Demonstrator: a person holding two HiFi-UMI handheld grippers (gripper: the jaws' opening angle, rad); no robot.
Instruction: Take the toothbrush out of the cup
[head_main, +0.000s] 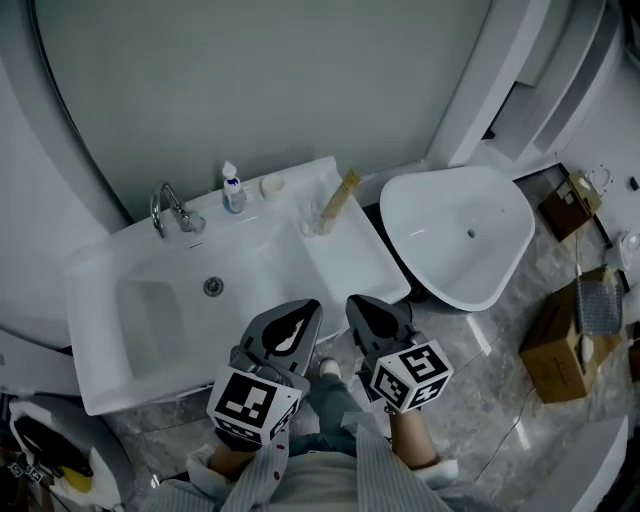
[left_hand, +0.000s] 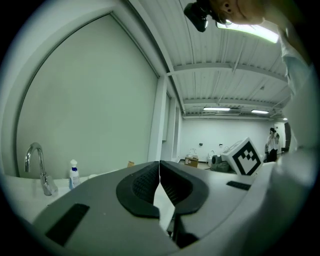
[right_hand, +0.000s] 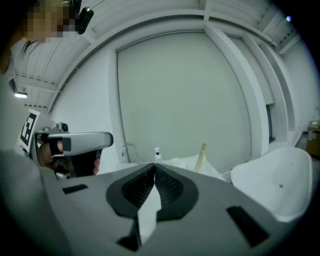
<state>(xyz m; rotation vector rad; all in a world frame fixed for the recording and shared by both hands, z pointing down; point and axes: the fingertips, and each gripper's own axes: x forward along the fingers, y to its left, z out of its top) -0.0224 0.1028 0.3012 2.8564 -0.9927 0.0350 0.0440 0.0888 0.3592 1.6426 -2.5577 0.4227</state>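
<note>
Nearest the head camera, over the person's striped sleeves (head_main: 300, 480), are the two grippers, side by side at the front edge of the washbasin (head_main: 100, 340). The left gripper (head_main: 308, 308) carries its marker cube (head_main: 252, 403) low in that view. Its fingers (left_hand: 150, 182) are pressed together at the tips with nothing between them. The right gripper (head_main: 358, 303) is just beside it. Its fingers (right_hand: 167, 187) are likewise closed tip to tip and empty.

Both point toward the back of the washbasin and are well apart from anything standing on it. The cup (head_main: 318, 222), a clear one, stands on the flat surface (head_main: 345, 255) at the washbasin's right rear corner. The toothbrush (head_main: 340, 195) is in the cup, leaning up and to the right, and its pale handle (right_hand: 201, 156) also shows in the right gripper view.

Along the washbasin's back edge are a chrome tap (head_main: 165, 208), a small bottle (head_main: 232, 188) with a blue label and a small round pot (head_main: 272, 185). To the right of the washbasin stands a white bowl-shaped fixture (head_main: 470, 235). Further right, cardboard boxes (head_main: 560, 350) sit on the grey floor (head_main: 500, 400).
</note>
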